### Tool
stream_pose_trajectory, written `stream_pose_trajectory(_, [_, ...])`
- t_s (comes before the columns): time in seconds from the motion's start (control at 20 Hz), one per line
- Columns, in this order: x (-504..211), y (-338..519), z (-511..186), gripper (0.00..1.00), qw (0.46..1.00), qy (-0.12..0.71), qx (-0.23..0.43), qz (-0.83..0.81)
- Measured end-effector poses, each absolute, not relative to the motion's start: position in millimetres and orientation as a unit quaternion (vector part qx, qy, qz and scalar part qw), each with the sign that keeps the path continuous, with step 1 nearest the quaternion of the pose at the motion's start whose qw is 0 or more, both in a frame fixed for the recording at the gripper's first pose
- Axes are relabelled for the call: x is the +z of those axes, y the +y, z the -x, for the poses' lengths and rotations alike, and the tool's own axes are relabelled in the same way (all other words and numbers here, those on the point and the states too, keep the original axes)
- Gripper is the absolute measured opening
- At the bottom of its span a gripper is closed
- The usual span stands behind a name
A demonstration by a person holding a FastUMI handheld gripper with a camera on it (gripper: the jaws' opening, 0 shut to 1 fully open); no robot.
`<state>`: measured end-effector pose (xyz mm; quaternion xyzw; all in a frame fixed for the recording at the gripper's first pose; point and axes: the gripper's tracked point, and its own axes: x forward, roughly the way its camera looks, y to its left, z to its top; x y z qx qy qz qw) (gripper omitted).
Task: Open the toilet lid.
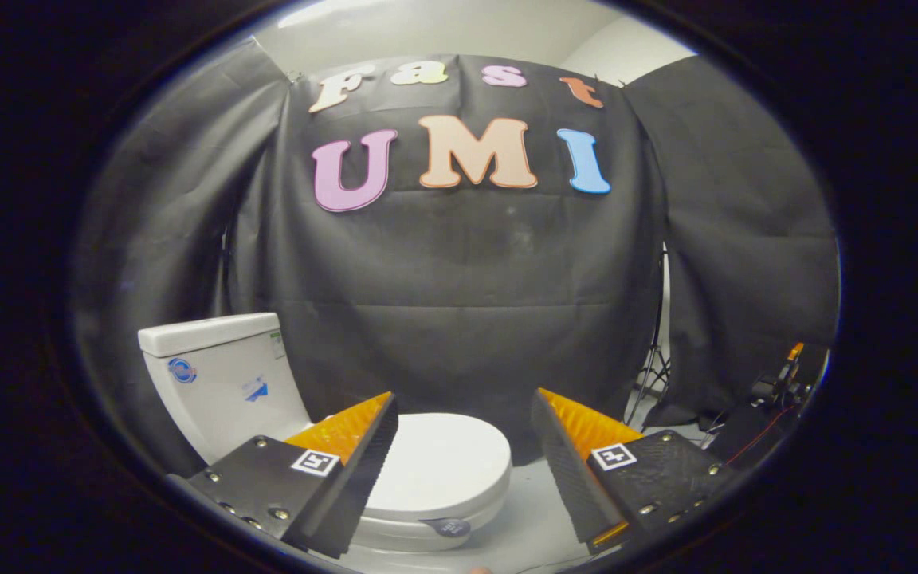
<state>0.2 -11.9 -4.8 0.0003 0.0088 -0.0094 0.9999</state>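
Observation:
A white toilet stands below and ahead of me, its lid (441,464) lying flat and shut over the bowl. Its white tank (224,381) rises behind the lid, to the left. My gripper (463,414) hovers above the toilet with its fingers wide open and nothing between them. The left finger (363,466) overlaps the lid's left side in the view; the right finger (566,470) is off past the lid's right edge. A small dark tag (445,526) sits on the rim at the front of the seat.
Black cloth walls close in the booth behind and on both sides of the toilet. A light stand's legs (650,375) and some dark equipment with cables (770,406) stand on the pale floor to the right.

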Motion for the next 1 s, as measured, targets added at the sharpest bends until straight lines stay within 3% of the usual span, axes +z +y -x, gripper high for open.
stream_pose_trajectory(1.0, [-98,-58,-29,0.99,0.991,0.119,-0.056,0.022])
